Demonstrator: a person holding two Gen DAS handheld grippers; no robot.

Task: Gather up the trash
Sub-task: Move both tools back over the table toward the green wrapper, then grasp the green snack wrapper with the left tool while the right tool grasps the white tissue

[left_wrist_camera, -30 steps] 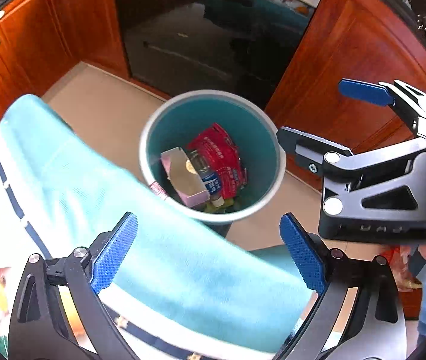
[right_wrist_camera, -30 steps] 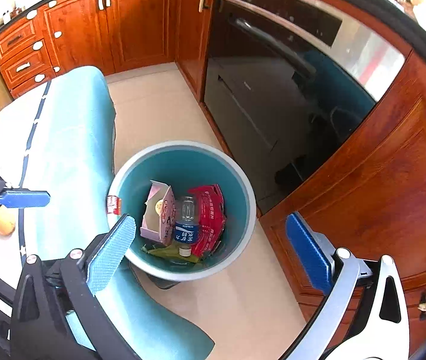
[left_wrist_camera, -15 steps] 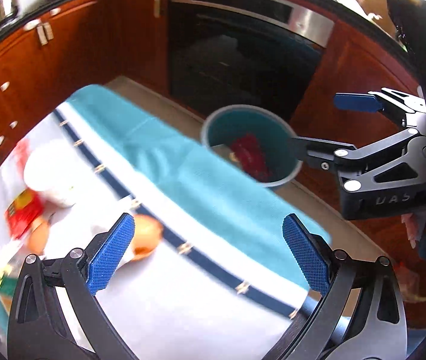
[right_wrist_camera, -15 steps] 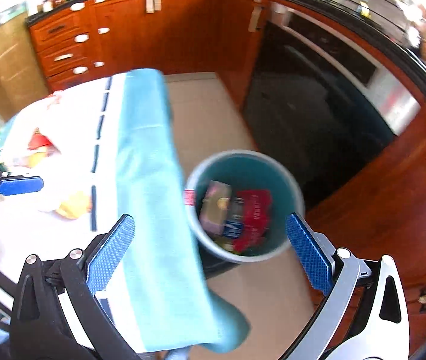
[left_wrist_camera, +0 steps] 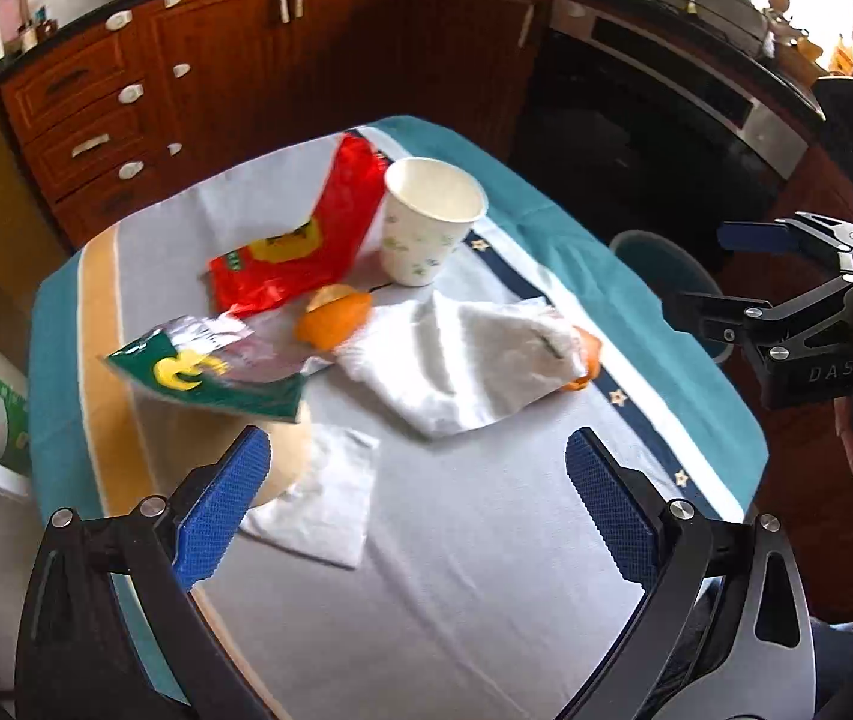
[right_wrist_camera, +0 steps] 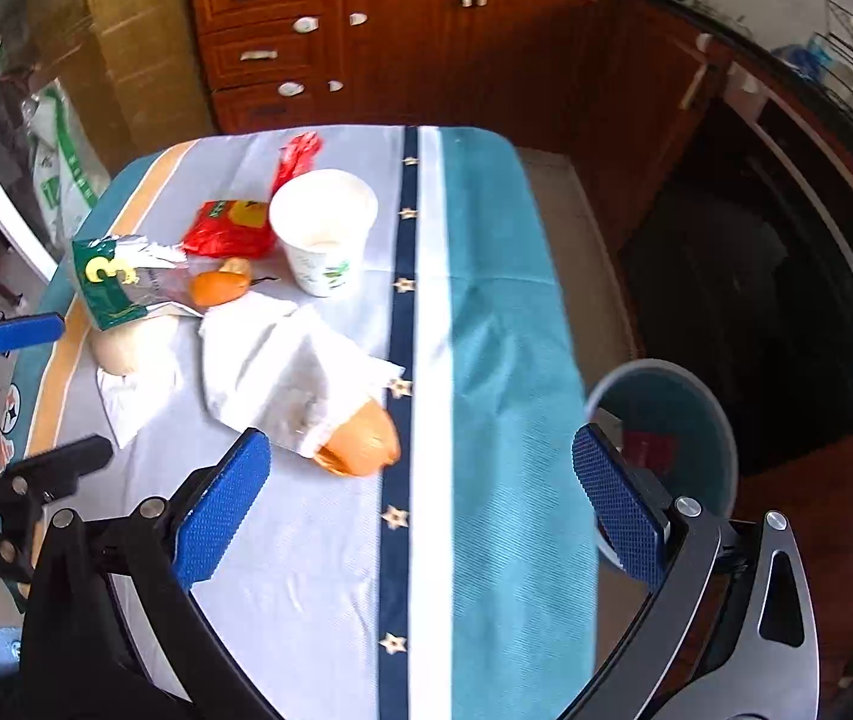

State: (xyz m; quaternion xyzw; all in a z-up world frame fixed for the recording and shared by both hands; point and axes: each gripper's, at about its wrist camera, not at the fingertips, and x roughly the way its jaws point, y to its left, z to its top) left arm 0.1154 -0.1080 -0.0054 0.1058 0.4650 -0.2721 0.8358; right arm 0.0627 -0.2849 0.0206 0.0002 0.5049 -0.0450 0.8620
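both cameras have swung off the bin [right_wrist_camera: 666, 420] and back onto the table [left_wrist_camera: 486, 540]; a second ago each looked straight down into it, at a box, a bottle and a red wrapper lying inside. the bin now sits on the floor just off the table's teal edge, at the right of the right wrist view, with something red showing in it. that reads as one drop done and the next pick about to start.

the left gripper [left_wrist_camera: 420, 498] hangs over the near part of the table, its jaws spread wide and holding nothing. the right gripper [right_wrist_camera: 420, 498] is the same: released, empty, over the cloth's starred stripe, between the trash and the bin.

the trash left lies in a loose cluster on the far half of the table: a paper cup [left_wrist_camera: 429, 219] upright, a red bag [left_wrist_camera: 300, 252] touching it, a green packet [left_wrist_camera: 204, 369] resting partly on a pale round thing, orange peel [left_wrist_camera: 333, 318] beside a crumpled tissue [left_wrist_camera: 462, 360], another orange piece [right_wrist_camera: 360, 441] poking out from under that tissue, and a flat napkin [left_wrist_camera: 324, 504] nearest the left gripper.

judging by that, most of the table is yet to clear. the napkin or tissue looks the closest pick for the left; both are limp and will want a low pinch.
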